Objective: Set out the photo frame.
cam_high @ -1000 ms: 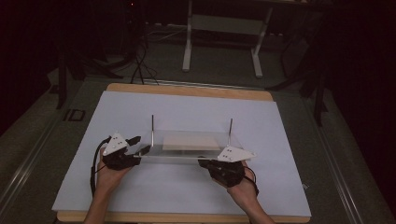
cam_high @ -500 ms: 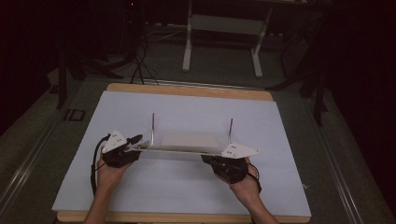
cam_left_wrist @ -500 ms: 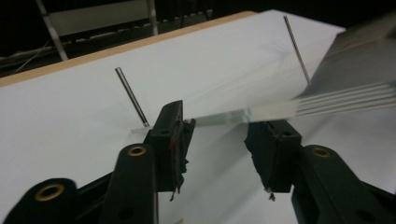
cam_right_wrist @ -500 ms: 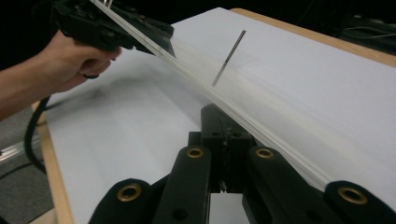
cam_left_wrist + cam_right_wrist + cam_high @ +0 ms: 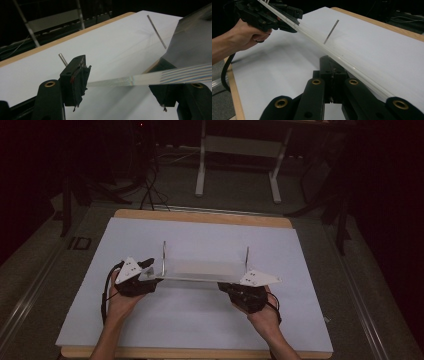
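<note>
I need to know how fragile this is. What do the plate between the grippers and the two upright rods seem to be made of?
Plate: probably clear acrylic or glass, glossy; the white sheet shows through it. Rods: likely bare metal, thin, grey, with a slight shine.

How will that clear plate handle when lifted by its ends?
Probably stiff: the clear plate has a long edge that runs straight, with no visible sag. Likely slippery: its faces look smooth and glossy and the edge is thin, so a pinch may slide. It sits right by the two upright pins; tilting it could catch on them.
</note>
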